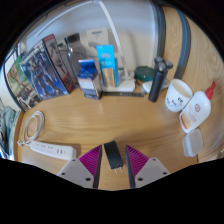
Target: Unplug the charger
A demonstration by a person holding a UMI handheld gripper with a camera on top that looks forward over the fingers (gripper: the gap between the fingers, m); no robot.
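Observation:
A small black charger [113, 151] sits between the two magenta pads of my gripper [113, 158]. Both fingers press on its sides. Its two metal prongs point back towards the camera and are free of any socket. A white power strip [52, 150] lies on the wooden table [120, 115] to the left of the fingers, apart from the charger. A coiled white cable [30, 126] lies just beyond the strip.
Boxes and books [40, 70] and a blue carton [106, 65] stand along the back of the table. A black bottle [158, 80], a white cup [178, 95], a white bottle with a red cap [197, 108] and a white tub [192, 142] stand on the right.

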